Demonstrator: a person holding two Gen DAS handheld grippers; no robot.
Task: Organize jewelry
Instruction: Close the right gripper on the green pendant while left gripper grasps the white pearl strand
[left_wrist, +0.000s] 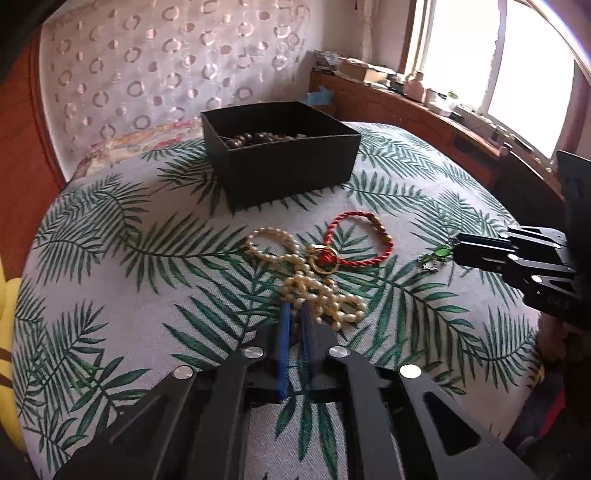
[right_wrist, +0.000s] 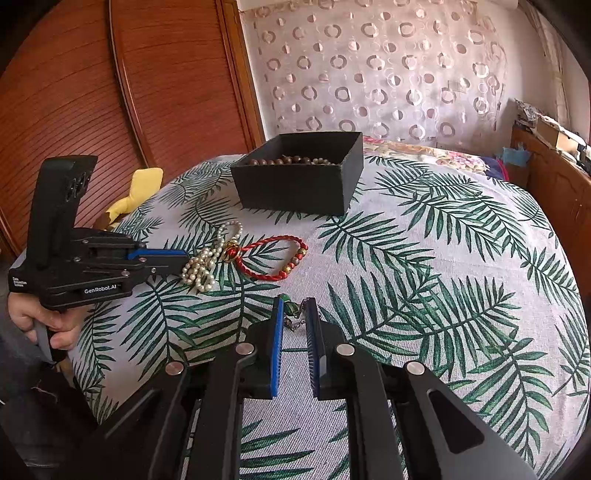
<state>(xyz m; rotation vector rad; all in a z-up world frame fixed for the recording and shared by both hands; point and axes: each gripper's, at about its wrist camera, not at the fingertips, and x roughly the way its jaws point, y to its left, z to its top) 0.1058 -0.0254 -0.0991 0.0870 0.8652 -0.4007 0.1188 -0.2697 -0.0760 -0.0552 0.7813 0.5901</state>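
A cream pearl necklace lies heaped on the leaf-print cloth, also in the right wrist view. My left gripper has its jaws nearly closed on the near end of the pearls. A red cord bracelet with a gold ring lies just beyond, also in the right wrist view. A green pendant on a chain sits between the tips of my right gripper, whose jaws stand a little apart around it. A black box holding brown beads stands at the back.
The leaf-print cloth covers a rounded surface that drops off on all sides. A yellow item lies at the left edge by the wooden door. A cluttered wooden cabinet runs under the window on the right.
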